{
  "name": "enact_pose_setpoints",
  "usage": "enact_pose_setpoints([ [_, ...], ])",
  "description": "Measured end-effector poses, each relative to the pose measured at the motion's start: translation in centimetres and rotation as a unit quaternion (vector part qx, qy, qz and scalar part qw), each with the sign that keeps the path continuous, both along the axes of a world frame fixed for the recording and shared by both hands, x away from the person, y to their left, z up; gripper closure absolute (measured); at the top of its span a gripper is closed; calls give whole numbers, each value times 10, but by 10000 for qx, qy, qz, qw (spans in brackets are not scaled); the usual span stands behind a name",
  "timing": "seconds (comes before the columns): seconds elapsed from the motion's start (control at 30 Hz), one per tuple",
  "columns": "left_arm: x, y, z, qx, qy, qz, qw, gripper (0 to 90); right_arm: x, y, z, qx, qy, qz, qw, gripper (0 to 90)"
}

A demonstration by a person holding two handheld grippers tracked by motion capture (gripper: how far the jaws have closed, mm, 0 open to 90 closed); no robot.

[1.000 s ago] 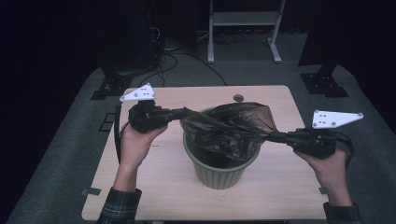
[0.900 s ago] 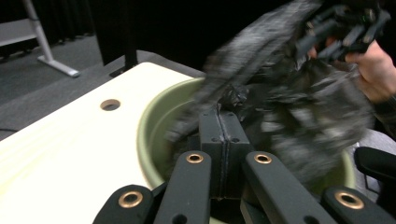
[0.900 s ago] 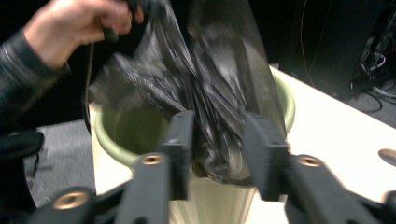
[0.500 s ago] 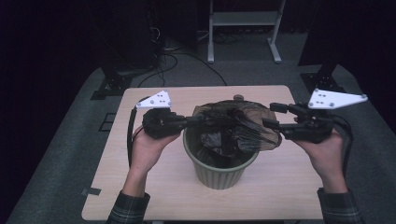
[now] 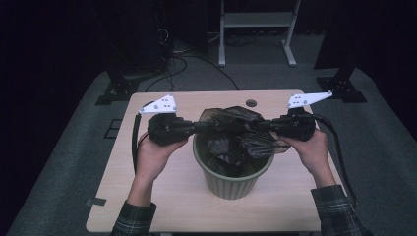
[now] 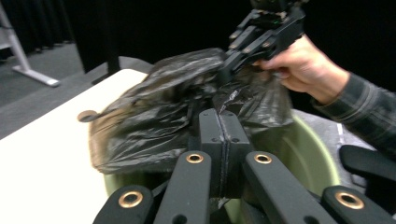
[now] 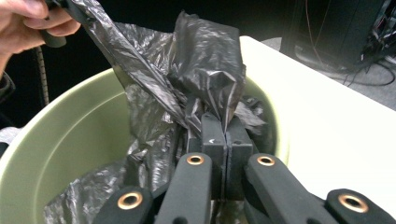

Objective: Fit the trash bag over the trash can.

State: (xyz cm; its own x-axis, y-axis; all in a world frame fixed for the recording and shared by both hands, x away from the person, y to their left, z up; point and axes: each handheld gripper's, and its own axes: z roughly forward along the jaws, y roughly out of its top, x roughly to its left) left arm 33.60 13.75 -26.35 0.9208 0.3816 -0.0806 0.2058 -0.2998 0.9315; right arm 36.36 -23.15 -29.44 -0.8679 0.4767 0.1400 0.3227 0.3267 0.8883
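Looks like a lab/studio: black curtains (image 5: 59,39), grey carpet (image 5: 378,147), cables (image 5: 182,54), metal stand (image 5: 255,29) behind table (image 5: 162,196).

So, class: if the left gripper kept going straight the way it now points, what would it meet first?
The black bag it is already shut on; beyond that, probably the right gripper, which faces it across the green bin, though depth is hard to judge.

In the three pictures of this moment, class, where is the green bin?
High view: the green bin stands at table centre, between the hands.
Left gripper view: its rim curves at lower right, behind the jaws.
Right gripper view: left and centre.
Shared landmark: the black bin bag in it.
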Motion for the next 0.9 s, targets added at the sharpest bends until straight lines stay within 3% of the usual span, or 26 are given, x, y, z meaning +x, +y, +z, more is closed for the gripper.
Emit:
enact_pose_setpoints([
  [0.3, 5, 38, 3, 23, -59, 550, 9985, 897, -6, -35, 6, 228, 54, -376, 9990, 900],
  [0.43, 7, 56, 6, -18, -42, 776, 9970, 897, -10, -51, 4, 125, 152, -555, 9983, 900],
  [0.57, 2, 68, 11, -79, -21, 792, 9968, 897, -16, -60, 1, 193, 264, -455, 9984, 900],
  [0.67, -7, 65, 15, 12, -147, 732, 9972, 894, -25, -57, 4, 186, 221, -308, 9991, 900],
  [0.83, -4, 61, 7, 68, -97, 779, 9969, 756, -25, -50, 7, 171, 173, -265, 9994, 858],
  [0.9, -2, 61, 4, -30, -127, 856, 9962, 625, -22, -48, 5, 201, 158, -288, 9993, 848],
])
